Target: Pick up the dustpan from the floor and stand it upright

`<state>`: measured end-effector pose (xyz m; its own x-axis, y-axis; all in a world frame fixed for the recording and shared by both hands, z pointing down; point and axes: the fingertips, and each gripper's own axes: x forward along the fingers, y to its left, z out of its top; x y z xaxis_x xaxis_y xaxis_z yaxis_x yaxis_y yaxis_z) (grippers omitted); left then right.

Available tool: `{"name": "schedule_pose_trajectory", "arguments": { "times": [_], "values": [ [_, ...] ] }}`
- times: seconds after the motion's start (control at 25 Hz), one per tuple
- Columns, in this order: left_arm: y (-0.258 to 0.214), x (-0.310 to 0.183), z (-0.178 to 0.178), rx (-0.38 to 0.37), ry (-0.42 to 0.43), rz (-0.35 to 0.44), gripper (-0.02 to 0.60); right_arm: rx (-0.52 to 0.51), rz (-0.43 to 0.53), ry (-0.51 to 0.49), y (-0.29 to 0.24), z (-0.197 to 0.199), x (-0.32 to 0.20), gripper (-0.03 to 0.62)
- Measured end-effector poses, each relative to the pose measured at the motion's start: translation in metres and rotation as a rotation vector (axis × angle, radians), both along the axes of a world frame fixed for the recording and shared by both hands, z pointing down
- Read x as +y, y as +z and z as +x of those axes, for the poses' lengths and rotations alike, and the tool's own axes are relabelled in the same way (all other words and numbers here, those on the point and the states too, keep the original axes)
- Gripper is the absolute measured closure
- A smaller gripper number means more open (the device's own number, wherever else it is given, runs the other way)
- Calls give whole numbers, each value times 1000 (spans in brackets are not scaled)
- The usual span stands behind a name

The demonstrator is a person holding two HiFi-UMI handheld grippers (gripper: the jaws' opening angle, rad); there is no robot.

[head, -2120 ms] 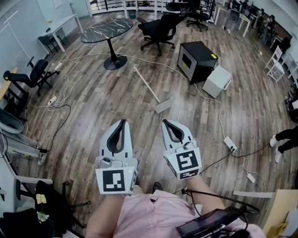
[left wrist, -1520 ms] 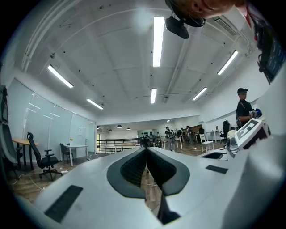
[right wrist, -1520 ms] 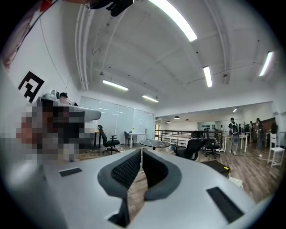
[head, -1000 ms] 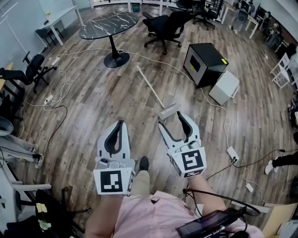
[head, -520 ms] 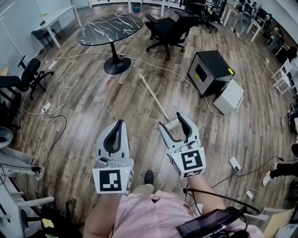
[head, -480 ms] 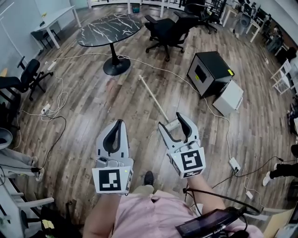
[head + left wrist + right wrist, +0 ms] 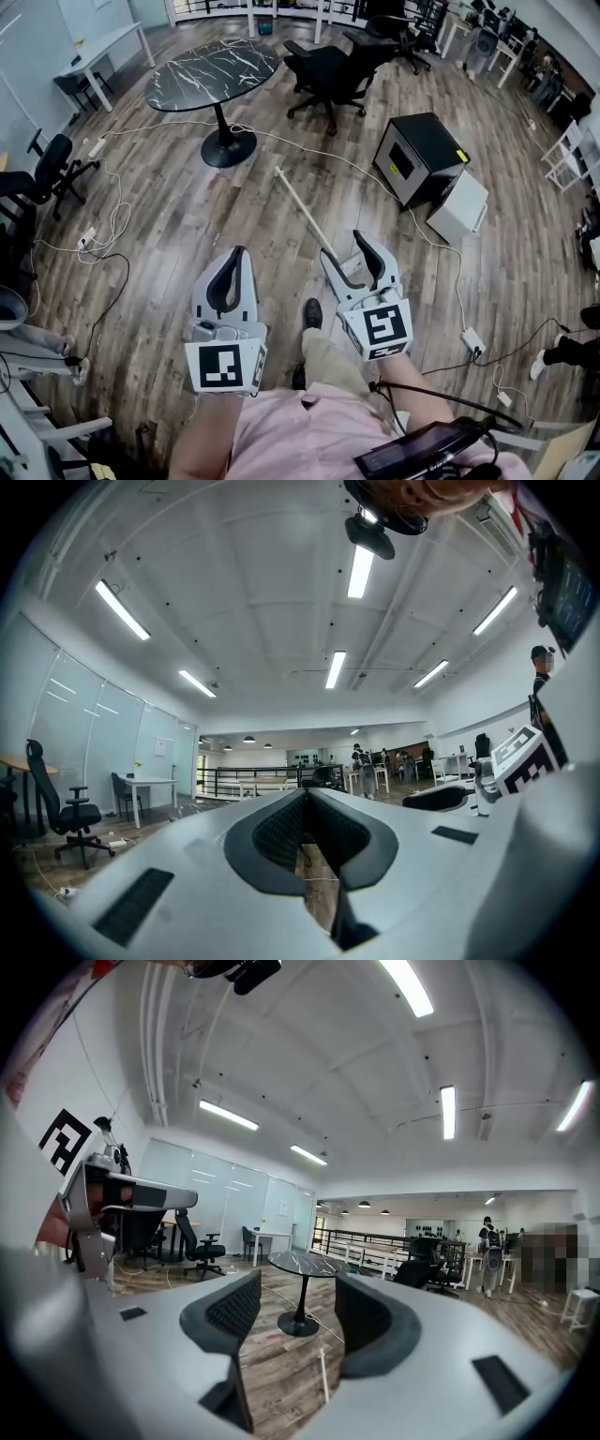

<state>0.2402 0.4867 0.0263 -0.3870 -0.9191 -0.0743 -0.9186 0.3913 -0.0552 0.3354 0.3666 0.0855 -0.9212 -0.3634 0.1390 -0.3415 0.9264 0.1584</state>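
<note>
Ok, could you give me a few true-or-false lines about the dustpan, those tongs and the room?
1. The dustpan lies on the floor, not yet picked up. True.
2. The right tongs are clamped on its handle. False: they are open and hold nothing.
3. The left tongs are shut and empty. True.
4. The round table has a plain white top. False: its top is dark with pale veins.

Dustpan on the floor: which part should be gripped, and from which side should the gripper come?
Take the long thin handle near its pan end. It lies flat on the floor, pointing away from the person, so come down from above, jaws across it. The open right gripper is nearest, probably the one to use.
</note>
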Motion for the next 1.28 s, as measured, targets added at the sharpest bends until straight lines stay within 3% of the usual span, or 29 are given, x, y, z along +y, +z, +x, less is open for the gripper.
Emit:
{"name": "schedule_pose_trajectory", "arguments": {
  "times": [0.36,0.72,1.0,1.28],
  "values": [
    [31,-81,-56,15,2,-49,568,19,-29,2,31,-56,-80,350],
    [51,-205,-138,27,19,-125,568,29,-93,-4,56,-154,-208,358],
    [31,-275,-202,1,-6,-131,568,17,-76,-38,36,-229,-286,367],
    [15,-299,-261,-30,-71,-115,568,-15,-22,-66,11,-293,-332,384]
  ]
}}
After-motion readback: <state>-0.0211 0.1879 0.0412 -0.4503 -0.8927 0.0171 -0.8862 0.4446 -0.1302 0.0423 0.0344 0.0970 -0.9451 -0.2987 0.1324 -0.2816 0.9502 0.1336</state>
